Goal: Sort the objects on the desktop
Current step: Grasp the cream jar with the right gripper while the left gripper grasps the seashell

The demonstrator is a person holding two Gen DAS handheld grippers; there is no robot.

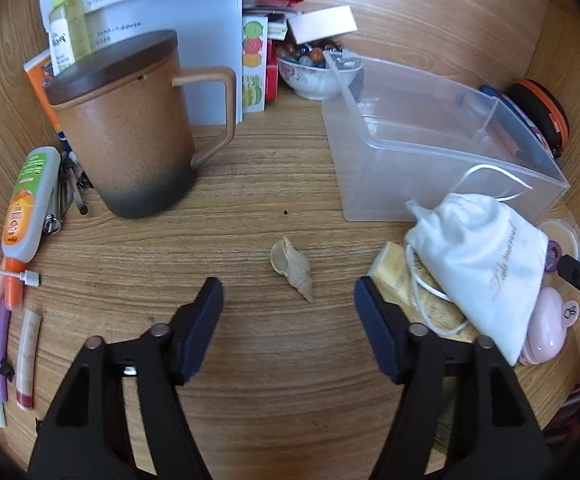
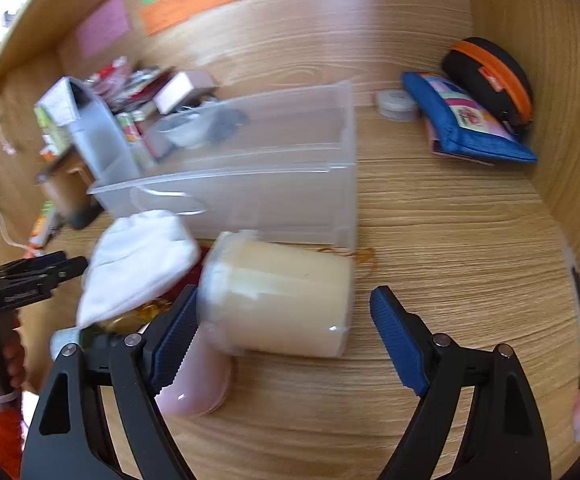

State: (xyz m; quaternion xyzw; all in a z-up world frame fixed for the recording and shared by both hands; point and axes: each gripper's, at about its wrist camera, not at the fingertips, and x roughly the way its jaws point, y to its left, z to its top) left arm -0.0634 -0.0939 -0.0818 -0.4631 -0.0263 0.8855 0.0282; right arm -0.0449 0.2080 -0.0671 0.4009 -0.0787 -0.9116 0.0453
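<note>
Progress: barely begun, by my judgement; the clear bin [image 1: 442, 168] stands empty as far as both views show, and everything else lies loose on the tabletop [image 1: 249, 184].

Still to sort: shell [image 1: 292, 268]; white pouch [image 1: 482, 264] atop a yellow box [image 1: 398, 280]; pink case [image 1: 546, 328]; cream jar [image 2: 281, 300]; tubes and pens at the left edge beside the mug [image 1: 129, 128].

My left gripper [image 1: 288, 312]: fingers wide apart, holding nothing; angled down over the tabletop with the shell just ahead, between the fingers' lines but apart from both.

Shell: lies flat near the middle of the tabletop, between mug and pouch; long axis diagonal in the left view, blunt end toward the mug, pointed tip toward my right finger; mouth turned up.

My right gripper [image 2: 283, 326]: fingers spread wide, gripping nothing; the jar lies on its side between them, close against the left finger; whether it touches I cannot tell, the view being blurred.

Jar: just in front of the bin; long axis across the right view, lid end left, base right.
</note>
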